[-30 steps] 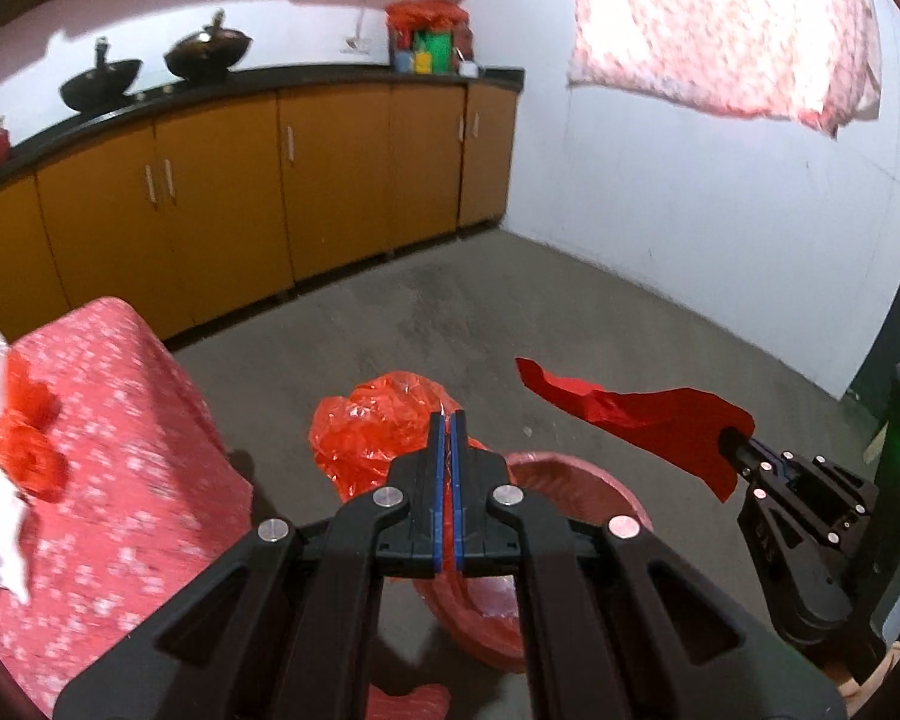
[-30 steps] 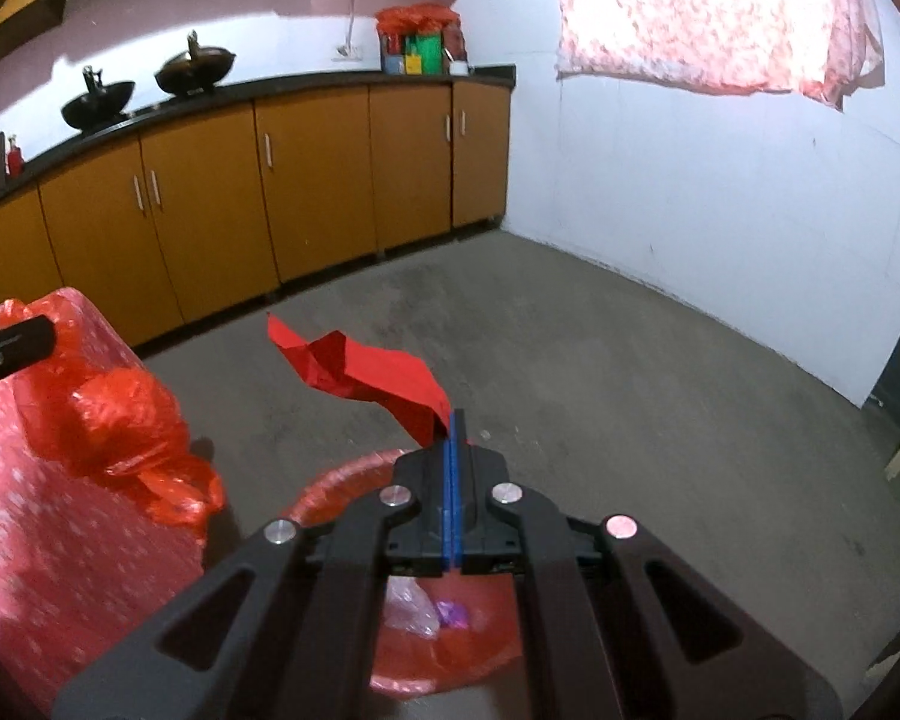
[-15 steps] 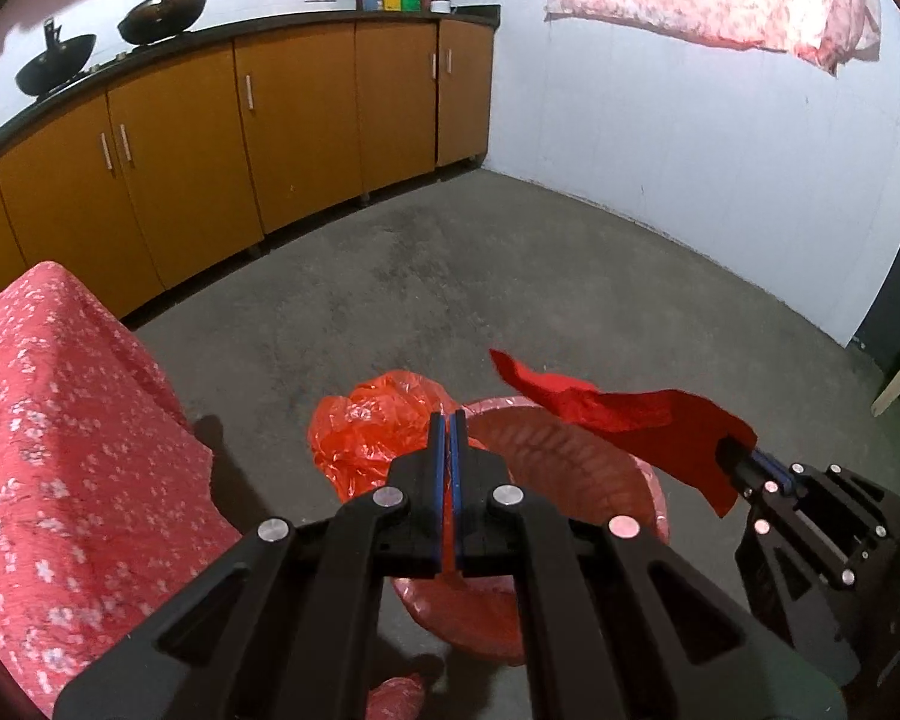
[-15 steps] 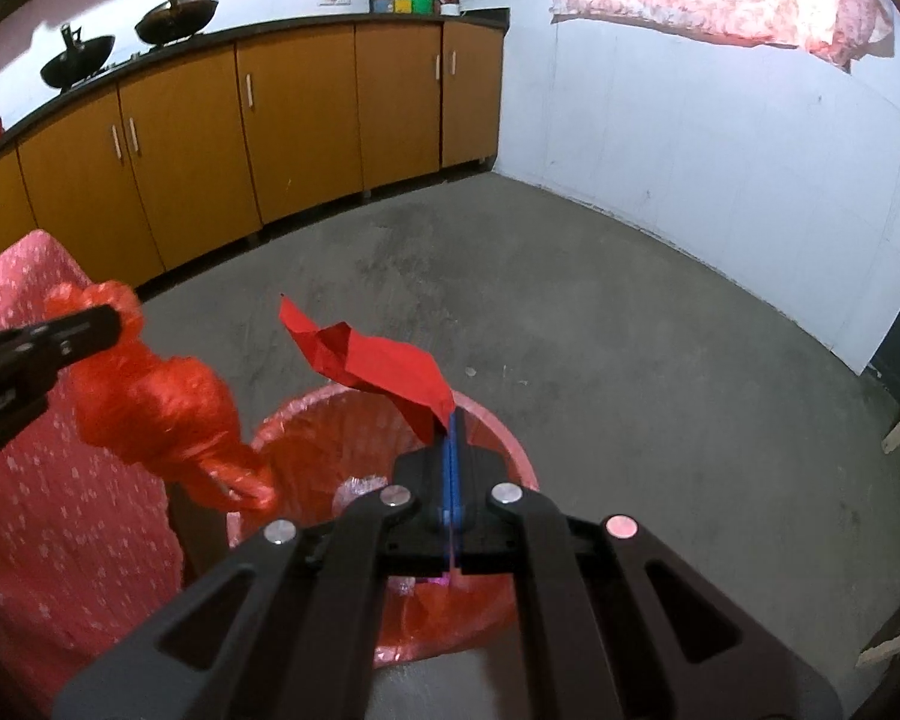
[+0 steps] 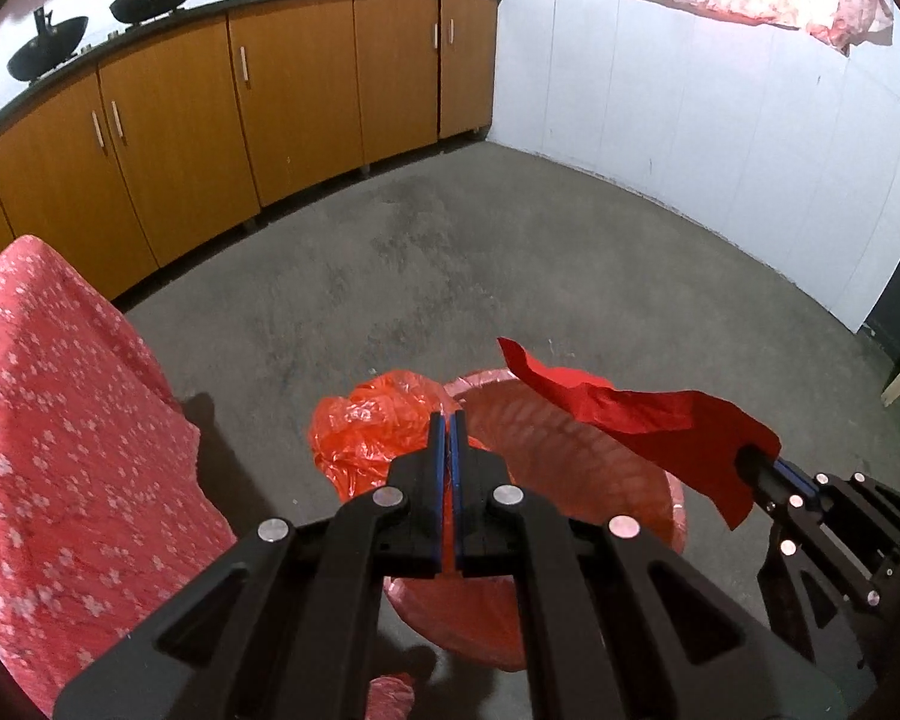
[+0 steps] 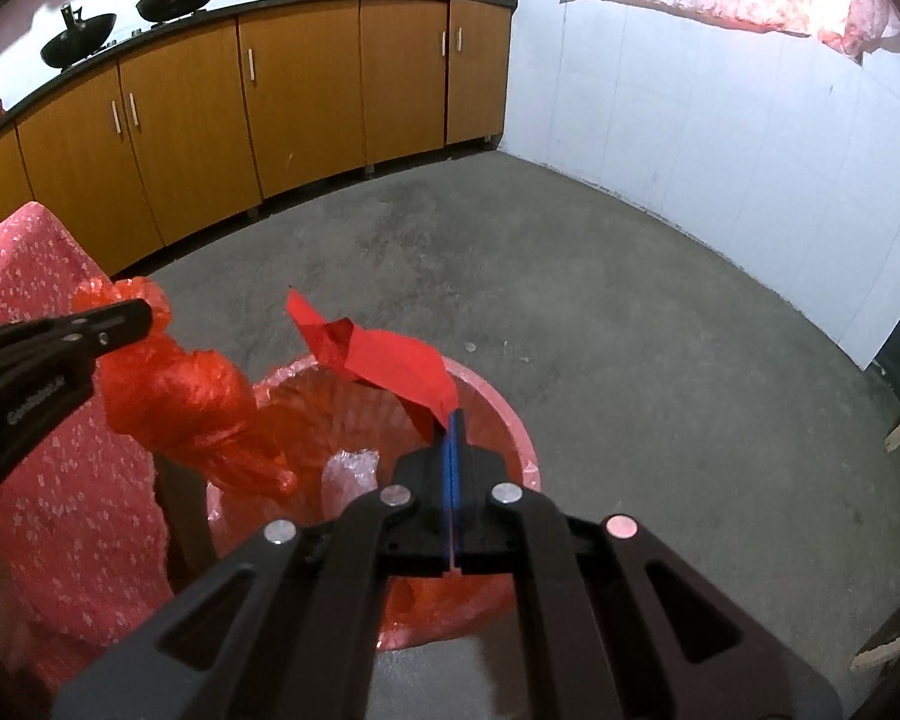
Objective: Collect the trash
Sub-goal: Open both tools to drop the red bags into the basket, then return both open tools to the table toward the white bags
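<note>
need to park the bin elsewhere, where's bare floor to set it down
Bare grey concrete floor runs between the orange cabinets and white wall. Crowded near the red-lined round bin beside the floral red cloth.

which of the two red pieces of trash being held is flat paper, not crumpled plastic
The one in the right gripper: a flat, matte red paper sheet with a folded corner. The left gripper holds a shiny, crinkled red plastic bag bunched into a lump.

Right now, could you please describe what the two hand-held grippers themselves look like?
Both are matte black, angular linkage frames with triangular cut-outs and round silver pivot bolts. The left hand-held gripper and right hand-held gripper have thin blue pads lining their fingers. Small pale lettering, unreadable, marks the left one's side. No cables or sleeves show.
</note>
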{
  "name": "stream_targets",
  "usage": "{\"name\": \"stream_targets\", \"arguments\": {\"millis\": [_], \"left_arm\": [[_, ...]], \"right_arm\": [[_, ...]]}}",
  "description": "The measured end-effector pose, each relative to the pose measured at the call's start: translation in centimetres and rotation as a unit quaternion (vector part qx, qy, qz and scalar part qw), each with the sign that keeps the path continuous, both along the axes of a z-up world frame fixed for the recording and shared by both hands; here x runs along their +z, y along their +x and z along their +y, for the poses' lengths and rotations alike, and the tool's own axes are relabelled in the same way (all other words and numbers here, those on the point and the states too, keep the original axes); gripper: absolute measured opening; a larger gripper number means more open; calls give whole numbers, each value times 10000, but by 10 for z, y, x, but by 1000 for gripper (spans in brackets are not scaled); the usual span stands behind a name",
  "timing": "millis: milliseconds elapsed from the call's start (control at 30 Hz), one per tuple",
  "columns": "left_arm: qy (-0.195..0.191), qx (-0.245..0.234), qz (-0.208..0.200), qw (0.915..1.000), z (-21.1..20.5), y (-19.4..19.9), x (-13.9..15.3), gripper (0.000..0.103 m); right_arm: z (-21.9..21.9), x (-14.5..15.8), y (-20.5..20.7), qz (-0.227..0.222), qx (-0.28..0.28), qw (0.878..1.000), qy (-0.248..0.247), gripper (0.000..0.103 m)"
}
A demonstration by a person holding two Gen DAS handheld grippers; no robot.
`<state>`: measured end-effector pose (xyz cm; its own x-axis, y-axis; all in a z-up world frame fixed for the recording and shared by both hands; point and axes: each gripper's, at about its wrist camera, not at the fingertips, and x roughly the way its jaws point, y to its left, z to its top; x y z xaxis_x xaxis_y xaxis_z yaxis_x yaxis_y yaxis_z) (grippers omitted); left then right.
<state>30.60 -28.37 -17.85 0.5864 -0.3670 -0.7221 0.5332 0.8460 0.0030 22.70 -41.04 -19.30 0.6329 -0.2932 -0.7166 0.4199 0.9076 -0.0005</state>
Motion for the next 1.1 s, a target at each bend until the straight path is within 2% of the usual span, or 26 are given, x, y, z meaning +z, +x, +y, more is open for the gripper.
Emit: {"name": "stream_targets", "arguments": {"millis": [367,500,733,1000,1033,1067,1100], "left_arm": [[77,-37,87,9999,-12,8,-13,2],[60,-49,165,9998,-14,10,-16,2],[41,-21,214,9998,-14,13,-19,3],[-129,110,229,9996,-3,11,-4,4],[-190,146,226,9995,1,11,1,10],[-269,213,181,9992,8,10,9,24],[-312,304,102,9990,14,9,18,33]], "right_arm": [[-7,-10,5,52,95,9999,97,4],[-7,-12,7,38,102,9999,96,10],[-6,-12,7,-22,54,9999,87,12],[-13,3,5,-179,-132,9997,75,13],[-14,7,5,-222,-145,9996,66,16],[-13,12,6,-289,-156,9995,39,19],[-11,19,6,-365,-150,9992,1,23]]}}
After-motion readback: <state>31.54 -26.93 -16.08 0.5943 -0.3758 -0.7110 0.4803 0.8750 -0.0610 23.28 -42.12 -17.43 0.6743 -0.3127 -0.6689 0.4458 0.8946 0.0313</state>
